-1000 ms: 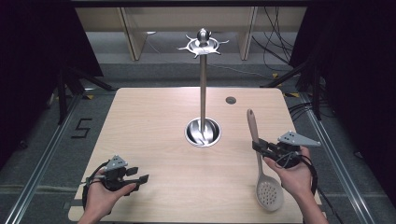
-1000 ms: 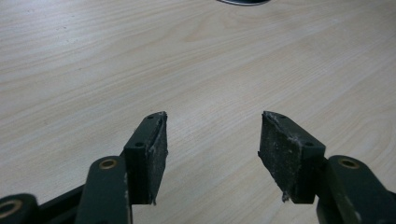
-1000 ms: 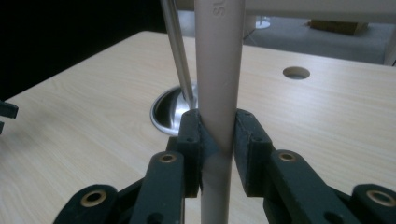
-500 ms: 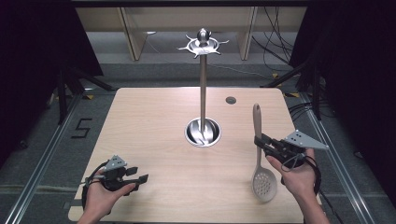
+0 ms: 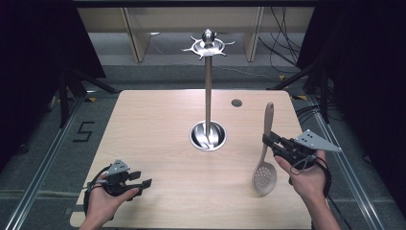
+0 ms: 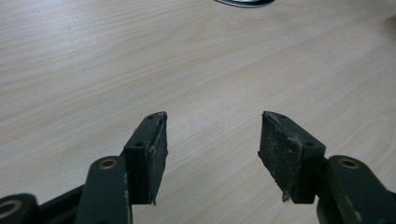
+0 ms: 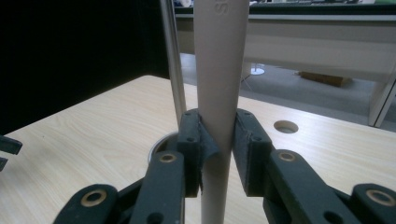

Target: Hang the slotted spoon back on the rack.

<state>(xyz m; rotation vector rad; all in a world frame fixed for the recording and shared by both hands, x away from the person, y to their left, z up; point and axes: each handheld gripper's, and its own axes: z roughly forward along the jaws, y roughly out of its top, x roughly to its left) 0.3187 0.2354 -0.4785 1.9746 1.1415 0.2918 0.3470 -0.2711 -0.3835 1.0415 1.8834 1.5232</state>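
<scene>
A beige slotted spoon (image 5: 265, 153) hangs above the right part of the wooden table (image 5: 158, 139), handle up and perforated bowl down. My right gripper (image 5: 266, 139) is shut on its handle (image 7: 218, 93), both pads pressing the shaft. A steel utensil stand (image 5: 208, 86) with a round base and a hooked crown rises at the table's middle; its pole (image 7: 173, 65) shows just left of the handle in the right gripper view. My left gripper (image 5: 143, 182) rests low near the front left corner, open, with bare wood between its pads (image 6: 152, 149).
A small round hole (image 5: 236, 102) lies in the tabletop behind the spoon. Dark curtains stand at both sides, a bench and cables lie beyond the far edge. Metal floor rails run along the table's left and right sides.
The right gripper has lifted the spoon and tipped it more upright, its bowl swinging from the front edge toward the table's middle. The left gripper has stayed where it was.
</scene>
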